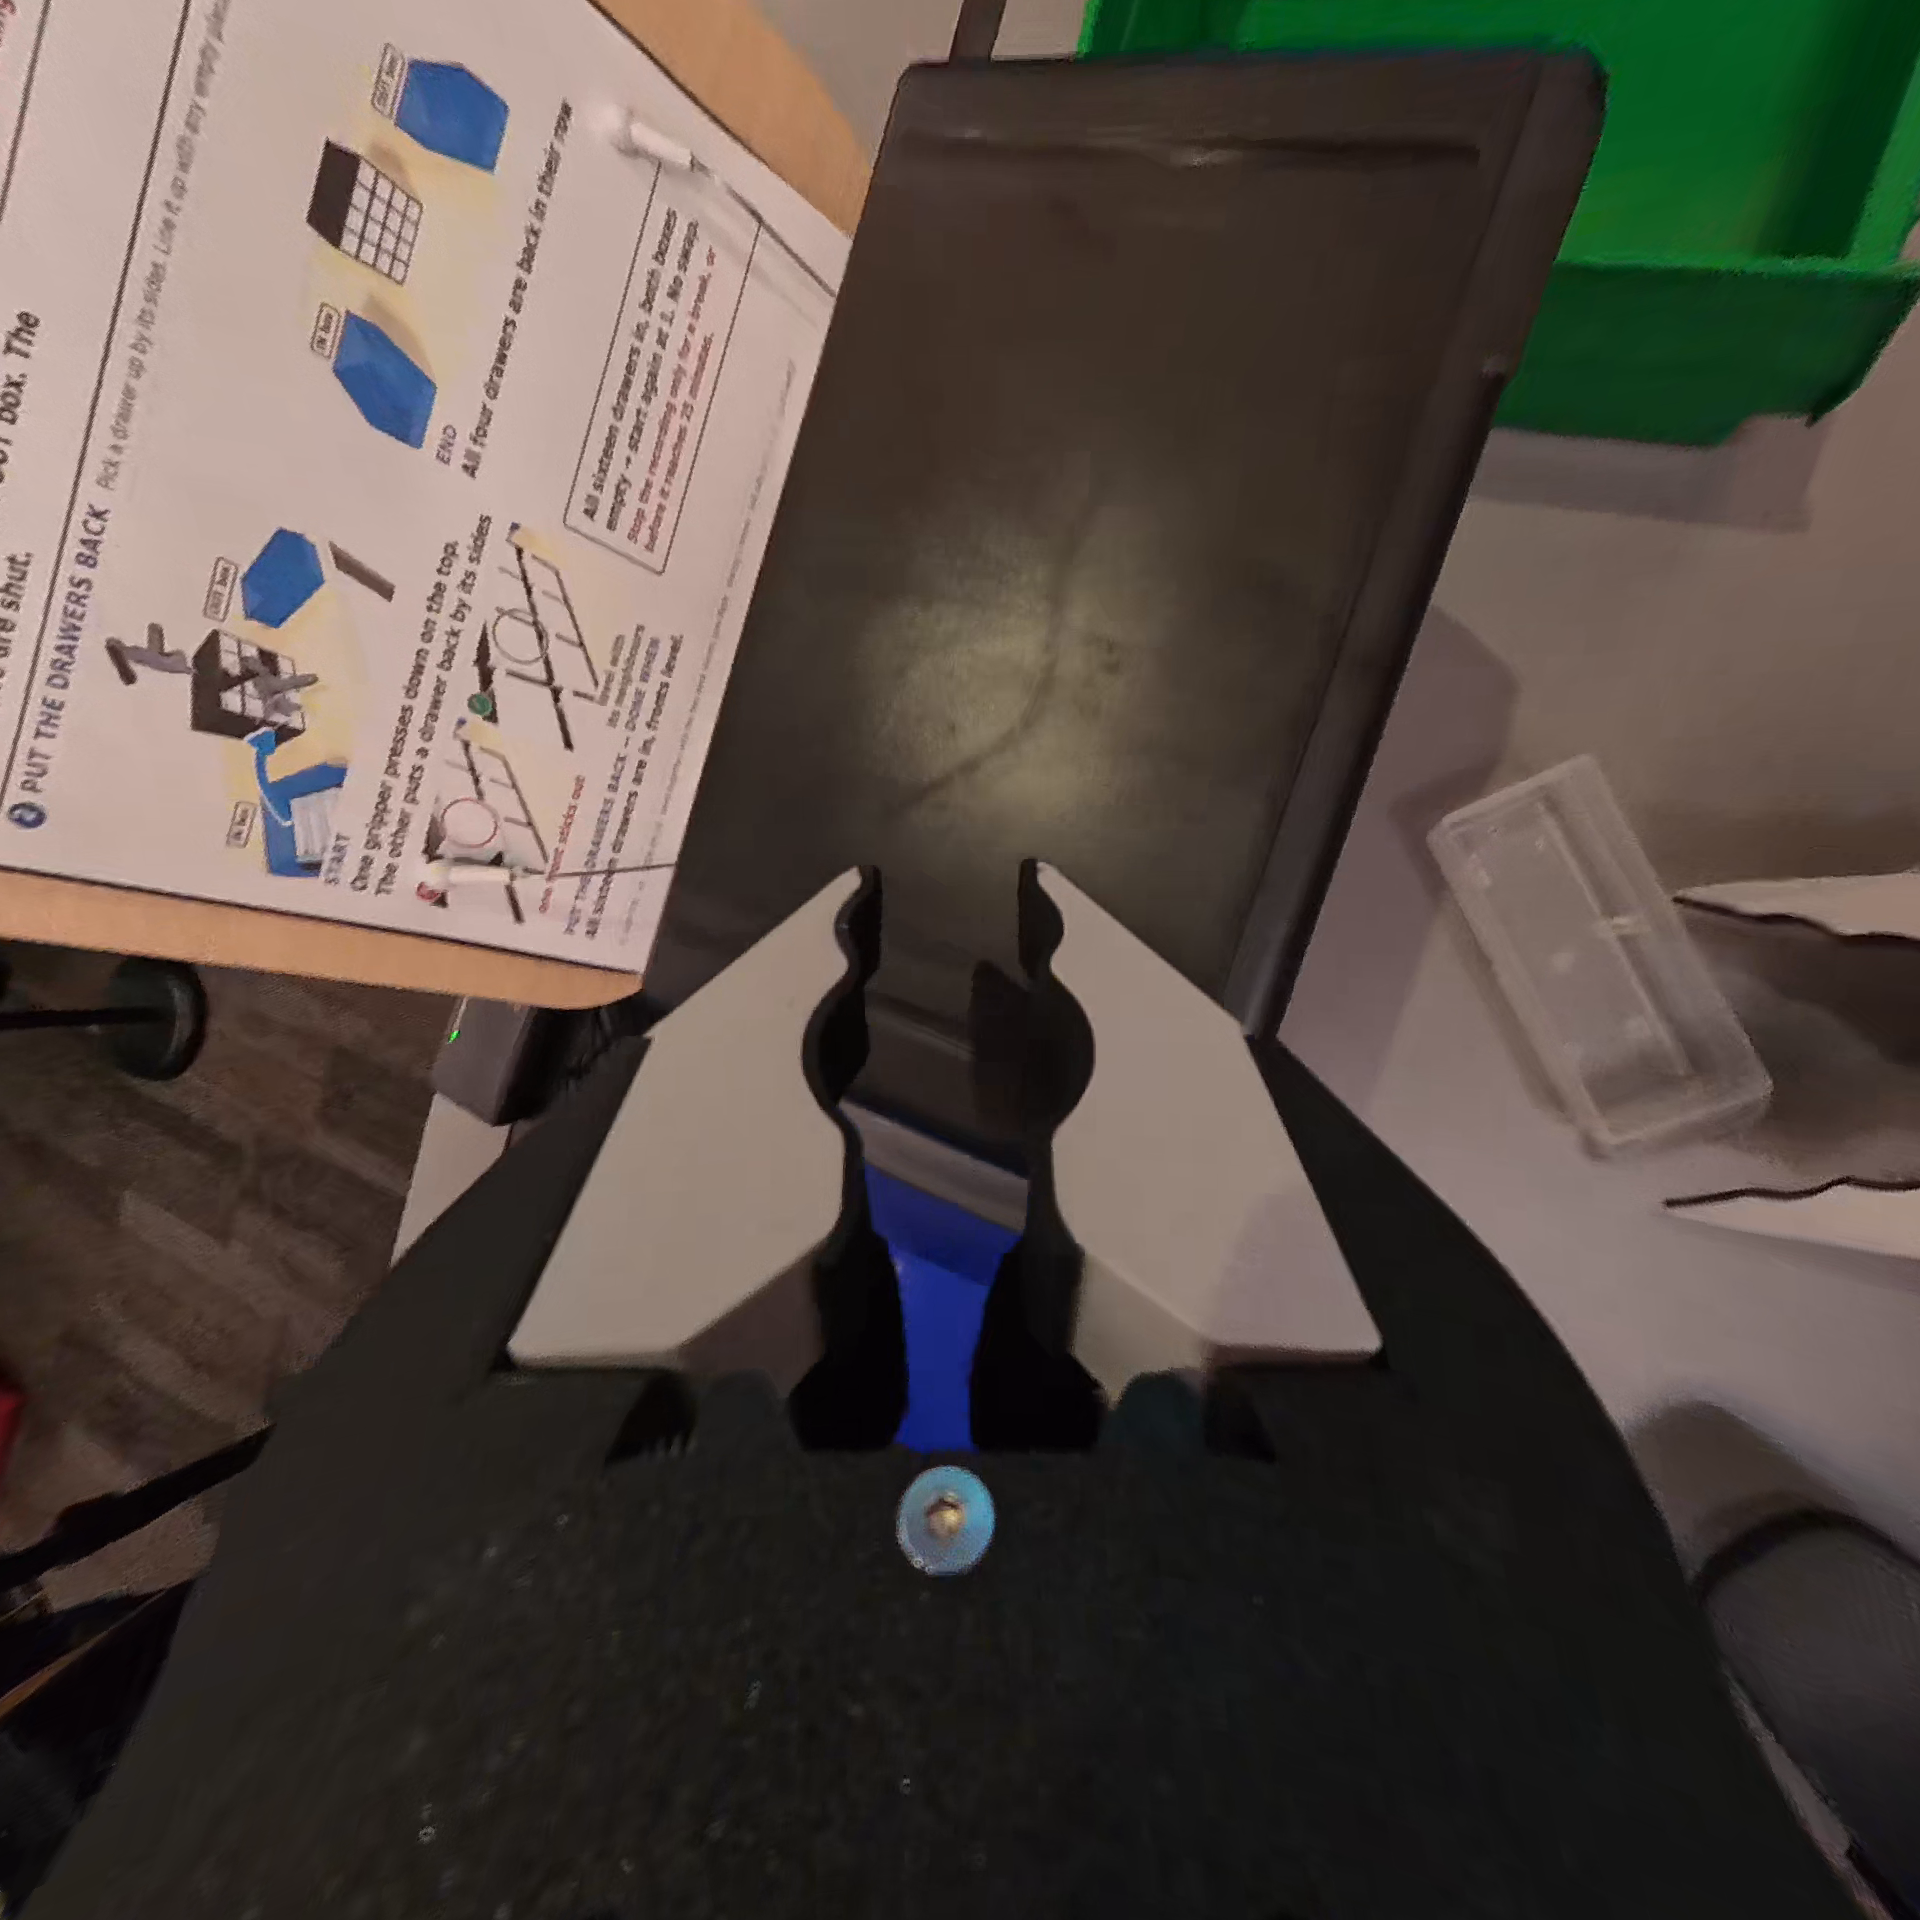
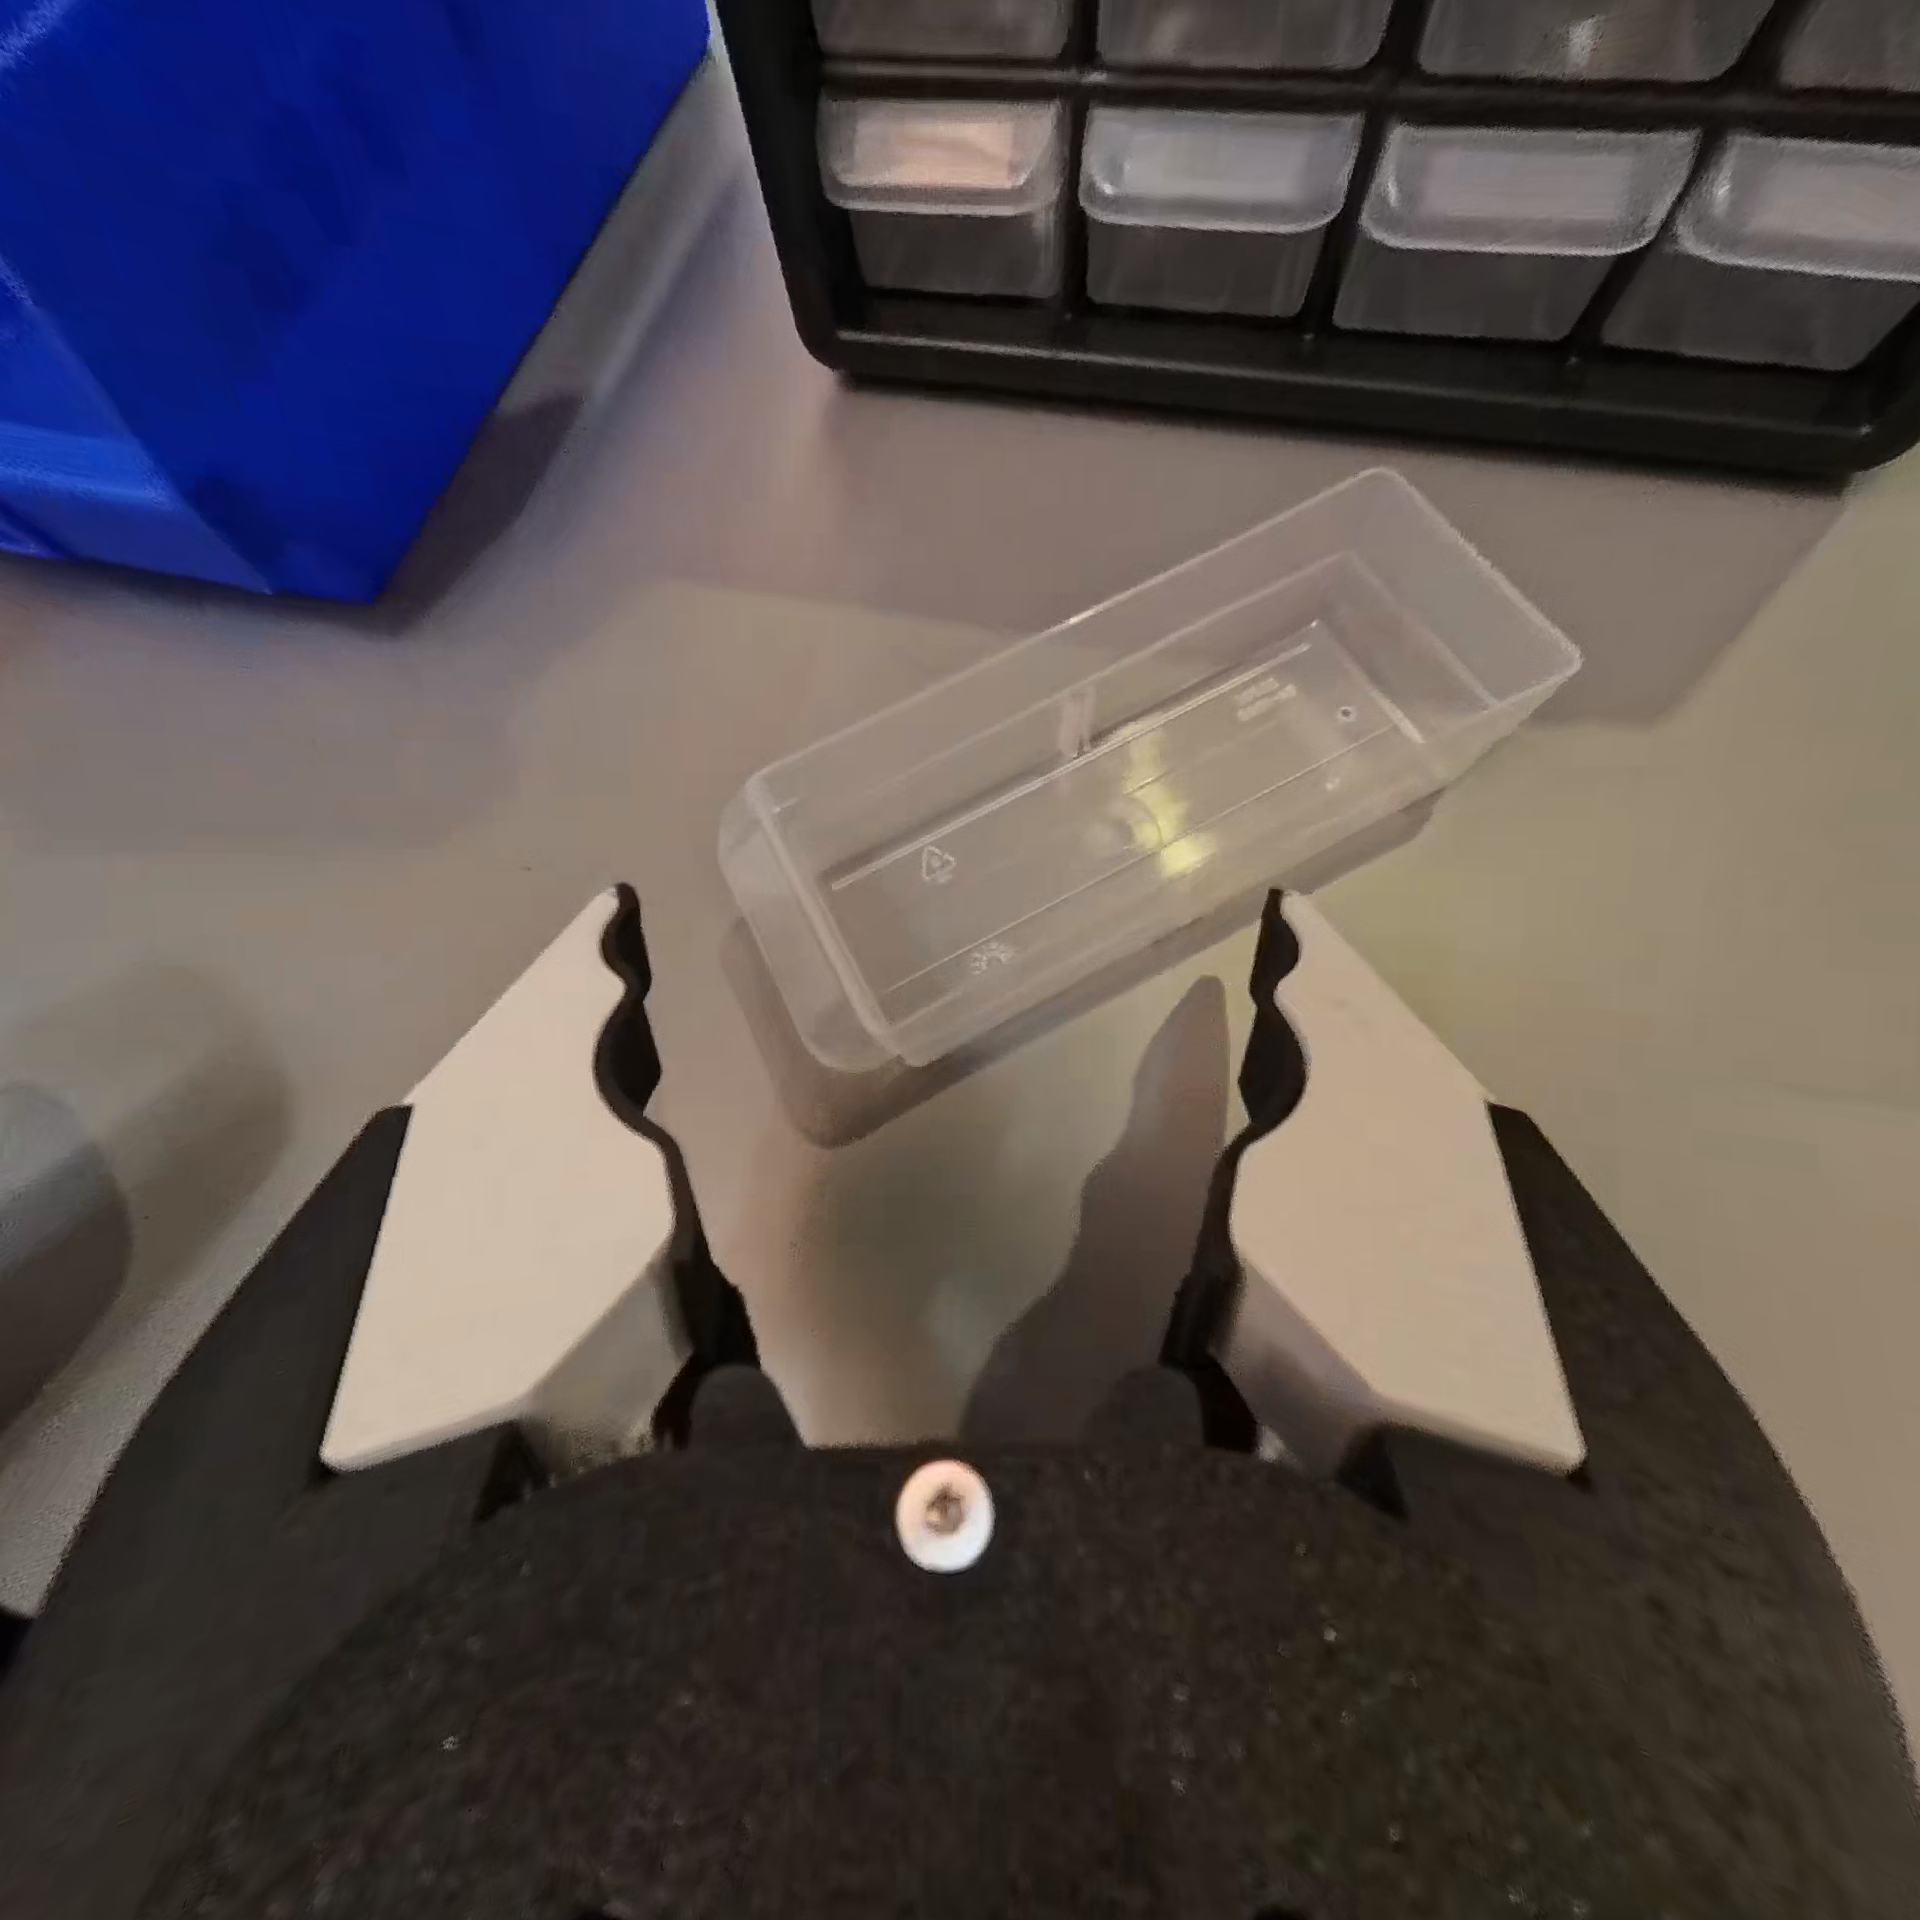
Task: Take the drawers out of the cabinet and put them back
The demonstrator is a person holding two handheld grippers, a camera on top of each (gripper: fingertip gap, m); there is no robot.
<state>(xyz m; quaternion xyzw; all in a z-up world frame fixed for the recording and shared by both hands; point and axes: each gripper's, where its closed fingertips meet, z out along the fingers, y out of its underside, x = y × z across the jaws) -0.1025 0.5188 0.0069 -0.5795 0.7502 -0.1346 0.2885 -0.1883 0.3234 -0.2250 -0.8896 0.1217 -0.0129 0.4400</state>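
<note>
The black cabinet (image 2: 1351,364) stands on the grey table with clear drawers in its lower rows. One clear empty drawer (image 2: 1143,769) lies loose on the table in front of it, skewed. My right gripper (image 2: 945,914) is open and empty, its fingertips at the drawer's near end, not touching it. In the left wrist view my left gripper (image 1: 945,883) is over the cabinet's flat black top (image 1: 1143,468), jaws a narrow gap apart with nothing between them. The loose drawer (image 1: 1600,966) shows to the right of the cabinet.
A blue bin (image 2: 260,291) stands left of the cabinet. A green bin (image 1: 1714,260) sits behind the cabinet. A printed instruction sheet (image 1: 364,416) lies on a brown board to the left, with floor below its edge. White paper (image 1: 1818,1226) lies at the right.
</note>
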